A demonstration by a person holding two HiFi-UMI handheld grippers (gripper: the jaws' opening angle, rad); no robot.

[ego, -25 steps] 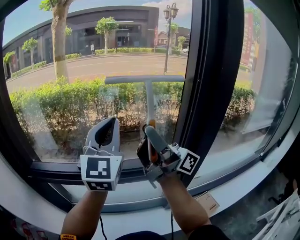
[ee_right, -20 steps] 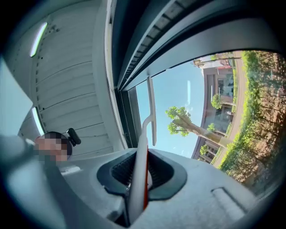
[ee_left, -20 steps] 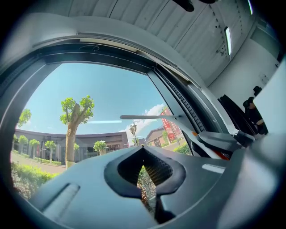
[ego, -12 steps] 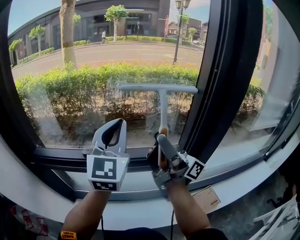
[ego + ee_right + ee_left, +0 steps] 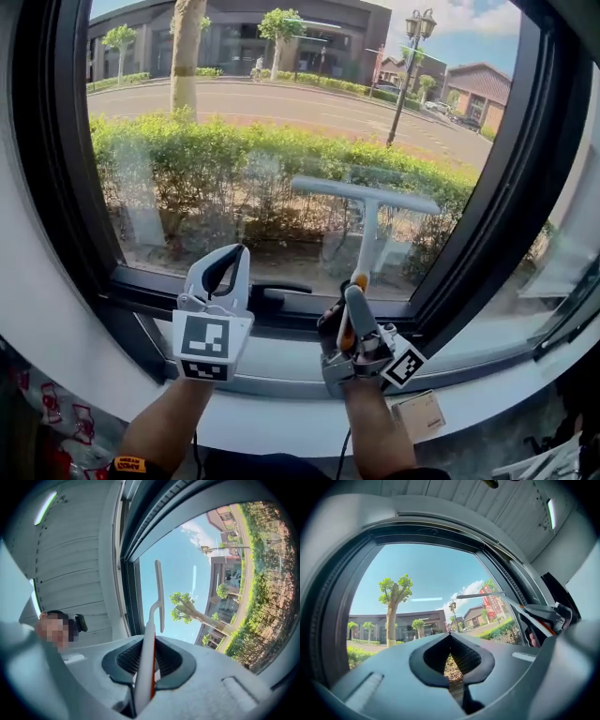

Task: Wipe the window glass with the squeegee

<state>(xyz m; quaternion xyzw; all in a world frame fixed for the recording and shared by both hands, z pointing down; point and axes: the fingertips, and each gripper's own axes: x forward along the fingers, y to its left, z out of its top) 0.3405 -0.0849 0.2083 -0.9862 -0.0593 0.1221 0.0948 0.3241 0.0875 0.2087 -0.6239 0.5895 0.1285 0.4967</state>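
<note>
Far left: dark window frame, running up beside the glass. Beyond the pane, a tree, a hedge and a road behind it.

Low and left of centre, over the pale sill: the left tool, pointing up toward the glass. Jaws together in the left gripper view, with nothing held between them.

Just beside it to the right, near the bottom of the frame: the right tool, tilted up toward the pane. Jaws clamped on the handle of the squeegee — seen clearly in the right gripper view, where the white and orange handle runs up out of the grip.

Blade at the lower right part of the glass, nearly level, dipping a little to the right — right end close to the frame. From the left gripper view, squeegee seen off to the right.

Farther right, outside: a lamp post.
</note>
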